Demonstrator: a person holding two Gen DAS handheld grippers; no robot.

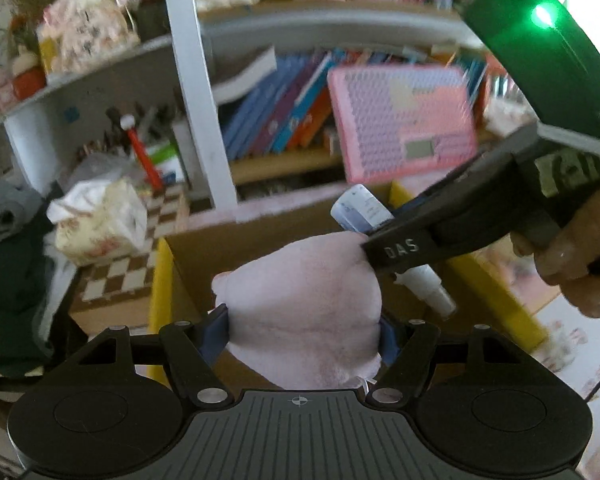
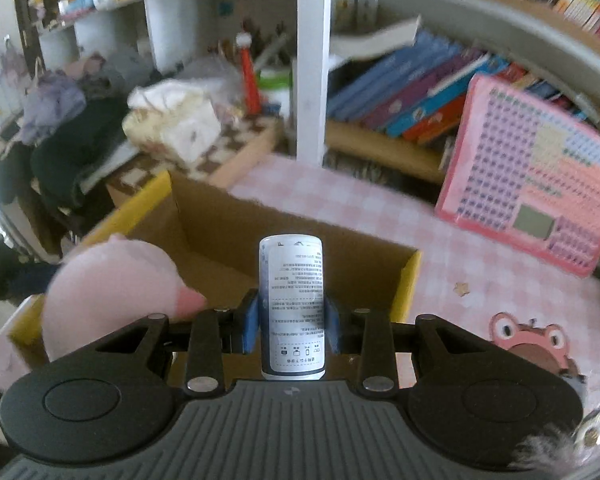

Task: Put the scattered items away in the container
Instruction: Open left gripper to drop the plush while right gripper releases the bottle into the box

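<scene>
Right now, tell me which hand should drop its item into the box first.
Probably right: the right gripper holds the bottle above the cardboard box opening, while the left gripper holds the pink plush nearer its yellow edge.

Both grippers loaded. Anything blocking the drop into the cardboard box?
Nothing visible. The left gripper holds the pink plush and the right gripper holds the white tube, both over the open cardboard box. The box floor that shows is bare. The two loads hang close together, so they may bump if released at once.
</scene>
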